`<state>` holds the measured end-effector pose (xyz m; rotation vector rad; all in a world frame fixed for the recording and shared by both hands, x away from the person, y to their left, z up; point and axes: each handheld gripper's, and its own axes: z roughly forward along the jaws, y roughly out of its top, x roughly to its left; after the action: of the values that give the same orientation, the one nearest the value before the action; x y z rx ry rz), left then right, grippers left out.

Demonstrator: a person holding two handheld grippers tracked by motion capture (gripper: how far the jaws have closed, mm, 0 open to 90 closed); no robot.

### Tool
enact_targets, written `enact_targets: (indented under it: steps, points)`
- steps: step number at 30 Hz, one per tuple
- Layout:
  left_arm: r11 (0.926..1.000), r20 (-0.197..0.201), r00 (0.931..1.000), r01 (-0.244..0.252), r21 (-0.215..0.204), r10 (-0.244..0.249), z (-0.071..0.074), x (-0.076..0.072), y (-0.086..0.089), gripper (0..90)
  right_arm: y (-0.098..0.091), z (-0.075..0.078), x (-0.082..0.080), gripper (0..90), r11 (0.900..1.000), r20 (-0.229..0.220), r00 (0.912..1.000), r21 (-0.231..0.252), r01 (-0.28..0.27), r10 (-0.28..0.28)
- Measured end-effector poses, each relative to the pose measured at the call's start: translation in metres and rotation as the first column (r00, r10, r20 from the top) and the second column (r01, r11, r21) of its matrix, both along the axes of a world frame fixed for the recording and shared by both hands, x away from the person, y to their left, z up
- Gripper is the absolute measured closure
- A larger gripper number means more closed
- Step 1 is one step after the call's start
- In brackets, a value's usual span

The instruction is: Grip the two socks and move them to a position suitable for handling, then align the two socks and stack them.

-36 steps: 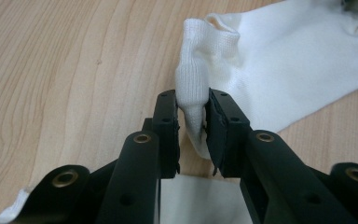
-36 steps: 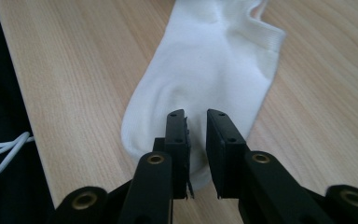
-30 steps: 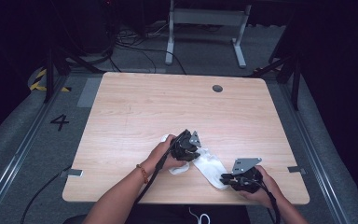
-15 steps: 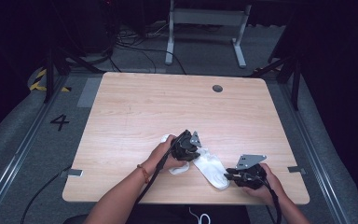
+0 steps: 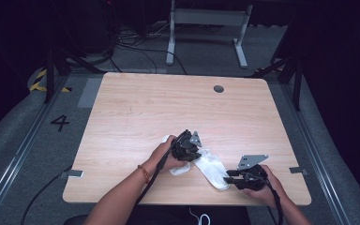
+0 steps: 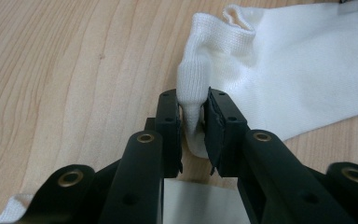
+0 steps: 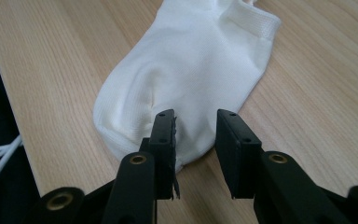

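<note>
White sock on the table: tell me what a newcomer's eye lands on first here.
A white sock lies near the front edge of the wooden table. The left gripper pinches a fold at the sock's cuff end between shut jaws. The right gripper sits at the toe end, jaws open over the fabric.

Looks like a lab or recording studio, not a home. Light wood tabletop (image 5: 168, 108) sits alone on grey carpet (image 5: 23, 140), dark all round, w/ metal rails (image 5: 14, 154) along both sides. Big "4" (image 5: 60, 123) marked on the floor, yellow-black hazard tape (image 5: 40, 82) at the far left corner. Cables (image 5: 136, 40) sprawl at the back near a grey metal stand (image 5: 206, 18). Station setup, basically.
</note>
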<state>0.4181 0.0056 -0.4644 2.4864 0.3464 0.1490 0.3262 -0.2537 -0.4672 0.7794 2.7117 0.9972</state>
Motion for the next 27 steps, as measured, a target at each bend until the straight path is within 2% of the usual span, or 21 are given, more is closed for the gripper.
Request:
enact_targets:
  steps: [3, 4, 5, 7, 13, 14, 19, 23, 27]
  points:
    - [1.0000, -0.002, 1.0000, -0.002, -0.001, 0.002, 0.000, 0.000, 0.000, 76.6, -0.002, -0.001, 0.002, 69.1, 0.9999, -0.010, 0.9999, 0.015, 0.001, -0.001]
    - [1.0000, -0.002, 1.0000, 0.002, 0.000, -0.002, 0.000, 0.000, 0.001, 76.6, -0.002, -0.001, 0.002, 71.6, 0.9998, -0.014, 0.9999, 0.021, 0.002, -0.002]
    - [1.0000, 0.000, 1.0000, 0.005, 0.001, -0.005, 0.000, 0.000, 0.001, 78.8, -0.001, -0.001, 0.002, 81.5, 0.9996, -0.027, 0.9996, 0.026, -0.008, 0.009]
    - [0.9999, 0.007, 0.9999, 0.012, 0.005, -0.012, 0.000, 0.000, 0.000, 82.1, 0.000, -0.002, 0.001, 85.3, 0.9992, -0.037, 0.9992, 0.037, -0.016, 0.017]
    - [0.9994, 0.022, 0.9992, 0.034, 0.009, -0.034, 0.000, -0.003, -0.003, 88.2, 0.000, -0.001, 0.000, 86.8, 0.9986, -0.040, 0.9988, 0.046, -0.027, 0.029]
    - [0.9992, 0.021, 0.9991, 0.035, 0.018, -0.035, 0.001, -0.003, -0.002, 88.4, 0.002, 0.000, -0.002, 86.9, 0.9975, -0.039, 0.9980, 0.052, -0.048, 0.050]
    - [0.9996, 0.015, 0.9997, 0.021, -0.018, -0.021, 0.007, -0.003, 0.004, 88.4, 0.007, 0.011, -0.004, 87.1, 0.9943, 0.004, 0.9978, 0.083, -0.066, 0.066]
    - [0.9991, 0.002, 0.9999, 0.011, -0.040, -0.011, 0.016, -0.002, 0.012, 88.3, 0.009, 0.014, -0.004, 87.0, 0.9922, 0.011, 0.9969, 0.097, -0.079, 0.079]
    - [0.9992, 0.007, 1.0000, 0.007, -0.040, -0.006, 0.027, -0.001, 0.022, 88.3, 0.014, 0.020, -0.005, 87.0, 0.9882, 0.018, 0.9954, 0.120, -0.095, 0.094]
